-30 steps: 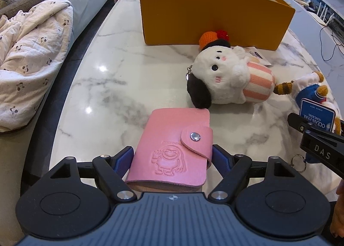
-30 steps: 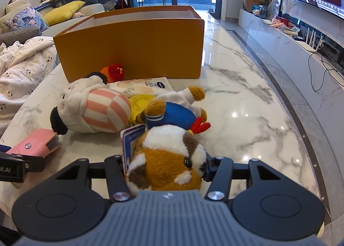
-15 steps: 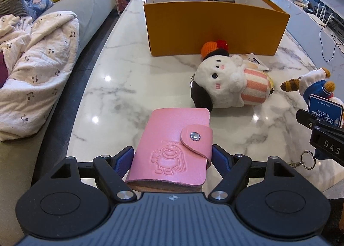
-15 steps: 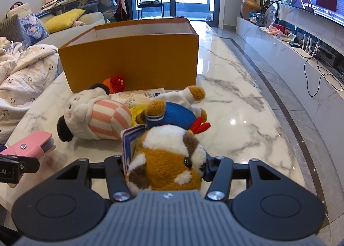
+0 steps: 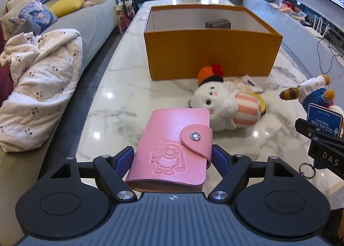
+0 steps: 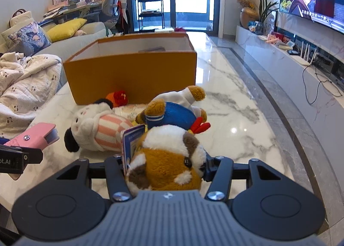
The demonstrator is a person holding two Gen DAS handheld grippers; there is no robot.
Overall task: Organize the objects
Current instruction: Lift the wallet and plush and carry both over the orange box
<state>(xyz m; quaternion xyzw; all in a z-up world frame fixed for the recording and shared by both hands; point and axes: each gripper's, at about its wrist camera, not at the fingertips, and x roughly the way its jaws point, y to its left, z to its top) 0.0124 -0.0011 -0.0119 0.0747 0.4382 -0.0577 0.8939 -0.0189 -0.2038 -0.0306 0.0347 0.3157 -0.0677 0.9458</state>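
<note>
Pink wallet [image 5: 172,147] clamped in left gripper [image 5: 173,160], brown plush [image 6: 165,160] pinched in right gripper [image 6: 166,169], both tilted downward

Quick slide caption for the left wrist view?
Left gripper clamps pink card holder above marble table, orange box ahead.

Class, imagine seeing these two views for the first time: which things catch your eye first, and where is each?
The big open orange cardboard box stands at the far middle of the white marble table. In front, the left tongs grip a pink snap-button card wallet, and the right tongs hold a brown-and-white plush toy.
</note>
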